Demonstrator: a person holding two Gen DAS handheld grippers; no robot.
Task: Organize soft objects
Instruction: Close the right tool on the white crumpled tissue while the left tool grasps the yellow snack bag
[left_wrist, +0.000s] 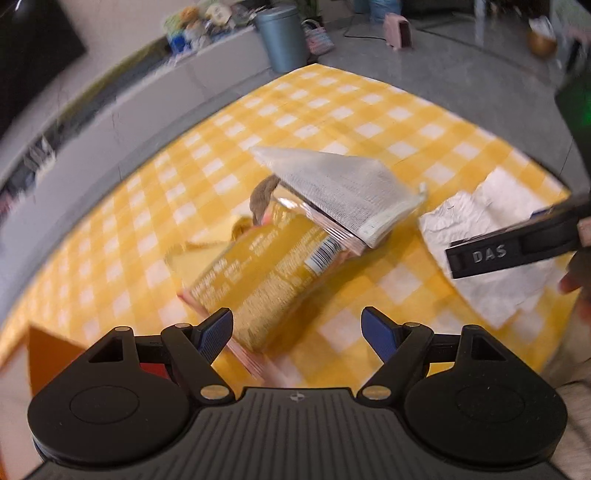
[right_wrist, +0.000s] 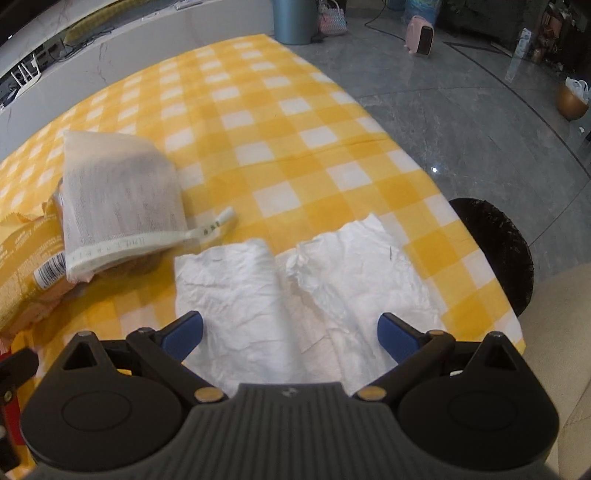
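A yellow snack packet (left_wrist: 266, 273) lies on the yellow checked tablecloth (left_wrist: 332, 107), its near end between the fingers of my left gripper (left_wrist: 297, 334), which is open. A grey-white mesh pouch (left_wrist: 340, 188) rests across the packet's far end; it also shows at the left of the right wrist view, mesh pouch (right_wrist: 118, 206) over packet (right_wrist: 26, 273). Crumpled white tissue sheets (right_wrist: 295, 295) lie flat under my right gripper (right_wrist: 290, 334), which is open and holds nothing. The right gripper's black body (left_wrist: 517, 240) enters the left wrist view above the tissue (left_wrist: 491, 236).
A brown fuzzy item (left_wrist: 260, 195) peeks from behind the pouch. An orange box corner (left_wrist: 48, 350) sits at the near left. A black round bin (right_wrist: 498, 251) stands beside the table's right edge. A grey bin (left_wrist: 284, 37) and pink heater (right_wrist: 421, 35) stand on the floor beyond.
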